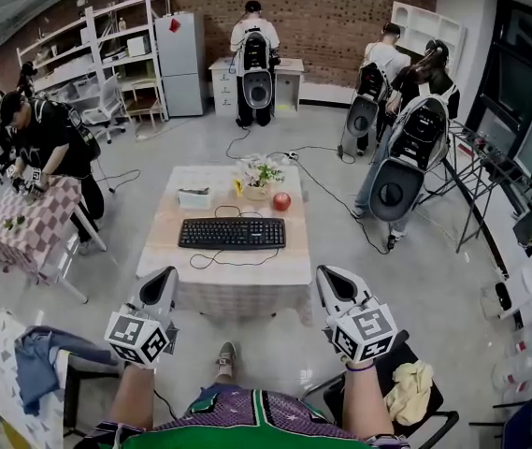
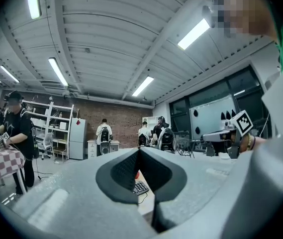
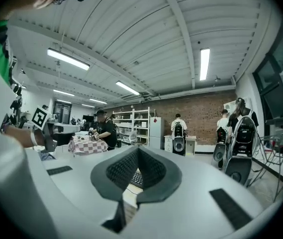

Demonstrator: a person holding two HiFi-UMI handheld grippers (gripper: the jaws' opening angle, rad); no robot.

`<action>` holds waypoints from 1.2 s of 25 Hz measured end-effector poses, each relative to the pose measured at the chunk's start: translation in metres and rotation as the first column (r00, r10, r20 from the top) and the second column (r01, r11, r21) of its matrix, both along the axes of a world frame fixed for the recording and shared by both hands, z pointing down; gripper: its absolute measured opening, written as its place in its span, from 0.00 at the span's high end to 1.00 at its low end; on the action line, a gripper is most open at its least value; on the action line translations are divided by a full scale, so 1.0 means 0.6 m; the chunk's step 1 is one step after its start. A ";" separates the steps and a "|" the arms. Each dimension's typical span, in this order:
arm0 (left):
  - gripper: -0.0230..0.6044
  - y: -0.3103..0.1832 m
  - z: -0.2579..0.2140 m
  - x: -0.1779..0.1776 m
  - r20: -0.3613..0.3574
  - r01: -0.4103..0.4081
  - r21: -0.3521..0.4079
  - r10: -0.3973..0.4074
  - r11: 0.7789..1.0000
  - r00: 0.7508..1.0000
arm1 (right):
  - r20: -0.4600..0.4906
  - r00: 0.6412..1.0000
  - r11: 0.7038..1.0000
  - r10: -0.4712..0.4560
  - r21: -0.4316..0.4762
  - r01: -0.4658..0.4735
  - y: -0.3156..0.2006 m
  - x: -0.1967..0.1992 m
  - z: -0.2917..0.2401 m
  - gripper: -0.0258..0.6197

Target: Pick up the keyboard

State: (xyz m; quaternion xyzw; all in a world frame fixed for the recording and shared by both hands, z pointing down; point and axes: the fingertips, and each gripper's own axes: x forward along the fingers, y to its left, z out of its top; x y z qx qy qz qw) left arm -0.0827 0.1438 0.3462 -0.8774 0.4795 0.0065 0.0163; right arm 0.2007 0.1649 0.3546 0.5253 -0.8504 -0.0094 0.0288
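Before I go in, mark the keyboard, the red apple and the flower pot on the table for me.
keyboard [image 1: 232,233], head view, middle of the key field.
red apple [image 1: 281,201], head view, centre of the fruit.
flower pot [image 1: 257,192], head view, front of the pot below the flowers.

matt black plastic keyboard [image 1: 232,233] on a pale wood-look table [image 1: 156,253] — smooth, faintly glossy grey floor [image 1: 434,288]

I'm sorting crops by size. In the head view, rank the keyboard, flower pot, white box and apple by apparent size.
1. Keyboard, largest by far.
2. Flower pot and white box: they look alike, so not ranked.
3. Apple, smallest.
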 end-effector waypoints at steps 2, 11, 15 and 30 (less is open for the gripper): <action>0.94 -0.009 -0.001 -0.003 -0.004 -0.002 -0.002 0.002 1.000 1.000 | 0.021 0.999 0.999 -0.031 -0.010 0.031 -0.007 -0.006 -0.002 0.96; 0.93 -0.100 0.018 -0.030 0.007 0.003 -0.022 -0.003 1.000 1.000 | 0.116 0.993 0.999 -0.009 0.043 0.004 -0.088 -0.015 -0.019 0.96; 0.93 -0.168 0.014 -0.041 -0.026 -0.013 -0.021 0.012 1.000 1.000 | 0.133 0.991 0.998 0.003 0.067 -0.012 -0.141 -0.026 -0.035 0.96; 0.94 -0.427 0.027 -0.082 -0.069 -0.140 -0.077 0.135 0.987 0.988 | 0.196 0.976 0.995 -0.095 0.012 0.095 -0.378 -0.107 -0.024 0.96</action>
